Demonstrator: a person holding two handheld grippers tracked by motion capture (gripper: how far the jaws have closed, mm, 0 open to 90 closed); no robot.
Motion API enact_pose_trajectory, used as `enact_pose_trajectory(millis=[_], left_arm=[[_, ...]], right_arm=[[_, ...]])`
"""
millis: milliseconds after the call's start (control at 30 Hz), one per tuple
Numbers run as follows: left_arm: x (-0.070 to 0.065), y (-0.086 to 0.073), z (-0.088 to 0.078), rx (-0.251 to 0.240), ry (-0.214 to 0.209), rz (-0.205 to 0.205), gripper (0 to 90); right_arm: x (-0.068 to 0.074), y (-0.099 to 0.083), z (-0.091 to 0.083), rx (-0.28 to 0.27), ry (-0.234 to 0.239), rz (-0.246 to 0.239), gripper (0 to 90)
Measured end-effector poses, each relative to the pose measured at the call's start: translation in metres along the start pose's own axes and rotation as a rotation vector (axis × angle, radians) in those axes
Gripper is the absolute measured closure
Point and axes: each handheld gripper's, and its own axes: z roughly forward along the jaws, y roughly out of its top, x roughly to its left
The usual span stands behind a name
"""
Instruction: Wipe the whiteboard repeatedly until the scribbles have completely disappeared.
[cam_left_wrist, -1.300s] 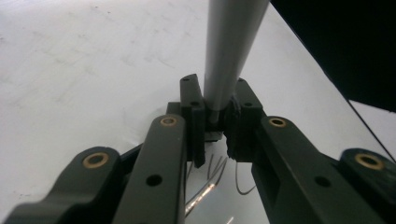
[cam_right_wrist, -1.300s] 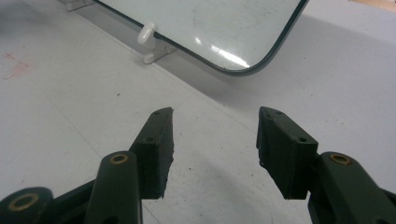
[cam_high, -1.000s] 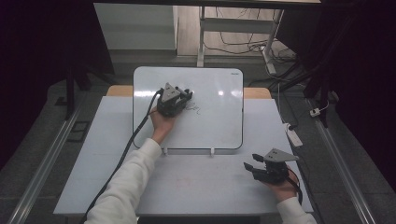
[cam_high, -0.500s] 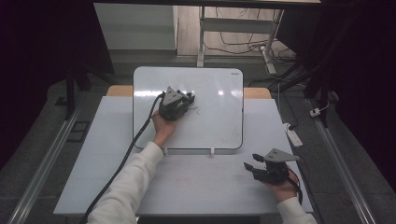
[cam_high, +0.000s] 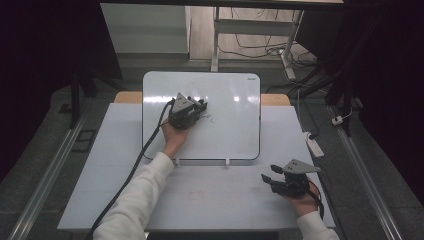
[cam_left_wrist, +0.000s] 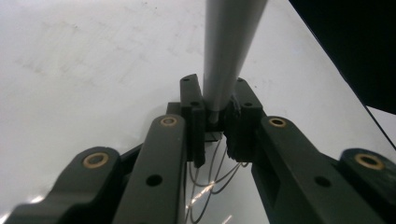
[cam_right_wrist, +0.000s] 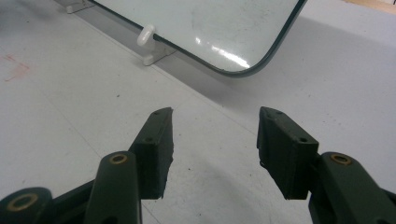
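Item: grey marker (cam_left_wrist: 229, 51), a smooth tapered barrel, standing nearly upright at the top centre of the left gripper view, its tip meeting the whiteboard (cam_high: 230, 95) low in the frame. The left claw (cam_left_wrist: 215, 122) is clamping it, both pads pressing the barrel just above the tip; in the high view this claw (cam_high: 198, 107) is sitting left of centre over the board. Thin dark looping lines (cam_left_wrist: 210, 179) are showing on the board beneath the jaws, and in the high view a small scribble (cam_high: 207, 119) is lying just right of the claw, so drawing or writing appears to be the step in hand. Whiteboard: white, glossy, rounded corners, lying flat across the upper middle of the pale surface (cam_high: 215, 200), two small white clips (cam_high: 177, 161) at its near edge. Right claw (cam_high: 272, 178): resting at the lower right of the high view, jaws standing apart and gripping nothing, well away from the board; in the right gripper view the claw (cam_right_wrist: 215, 135) is pointing toward the board's rounded corner (cam_right_wrist: 243, 72) with bare surface between the jaws. Handling note, as a judgement: the stroke is going best with the barrel kept steep, light even pressure on the tip, slow wrist travel, and the trailing cable (cam_high: 135, 165) kept off the fresh ink.
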Motion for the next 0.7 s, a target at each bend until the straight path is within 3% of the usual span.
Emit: enact_pose_trajectory(millis=[167,233,300,367,533,600,700], left_arm=[[-0.033,-0.020,0.009,0.014,-0.081,0.029,78.4],[-0.041,-0.024,0.010,0.018,-0.094,0.043,78.4],[-0.039,-0.023,0.010,0.025,-0.094,0.051,78.4],[-0.031,-0.018,0.007,0.024,-0.066,0.053,78.4],[-0.005,-0.009,-0.004,0.008,-0.015,0.017,78.4],[-0.007,-0.012,-0.005,0.004,-0.016,0.009,78.4],[-0.022,-0.020,0.001,0.012,-0.055,0.018,78.4]], right_arm=[[0.002,0.000,0.002,0.008,0.003,-0.007,45.8],[0.002,0.000,0.001,0.007,0.003,-0.005,45.8],[0.001,0.000,0.001,0.005,0.002,-0.002,45.8],[0.001,0.000,0.001,0.004,0.003,-0.001,45.8],[0.001,0.000,0.001,0.005,0.004,-0.004,45.8],[0.002,0.000,0.002,0.006,0.005,-0.004,45.8],[0.002,0.000,0.003,0.006,0.006,-0.006,45.8]])
